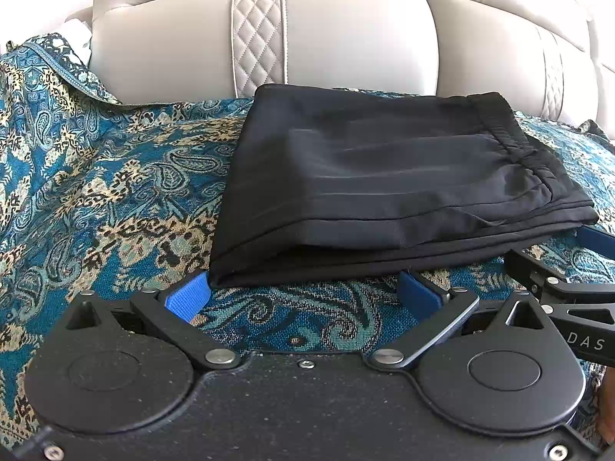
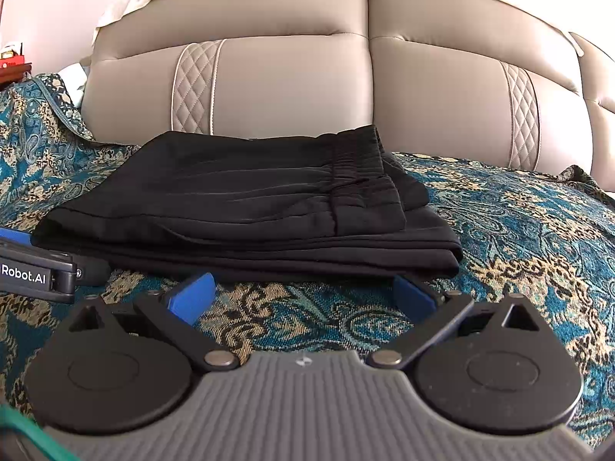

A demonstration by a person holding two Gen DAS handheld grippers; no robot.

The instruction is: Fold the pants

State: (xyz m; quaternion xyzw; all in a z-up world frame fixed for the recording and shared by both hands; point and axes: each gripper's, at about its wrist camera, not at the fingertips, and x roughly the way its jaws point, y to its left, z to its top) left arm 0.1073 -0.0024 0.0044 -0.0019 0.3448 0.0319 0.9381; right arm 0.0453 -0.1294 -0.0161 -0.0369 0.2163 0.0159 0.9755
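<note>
Black pants [image 1: 384, 180] lie folded into a flat rectangular stack on the patterned bedspread, with the elastic waistband on the right side. They also show in the right wrist view [image 2: 246, 207]. My left gripper [image 1: 303, 292] is open and empty, its blue fingertips just short of the stack's near edge. My right gripper [image 2: 303, 292] is open and empty, also at the near edge. The right gripper's body shows at the right edge of the left wrist view [image 1: 569, 299]. The left gripper's body shows at the left edge of the right wrist view [image 2: 38, 272].
A teal and gold paisley bedspread [image 1: 96, 192] covers the bed. A beige padded headboard [image 2: 346, 88] stands behind the pants. A small dark wooden stand with red items [image 2: 11, 65] is at the far left.
</note>
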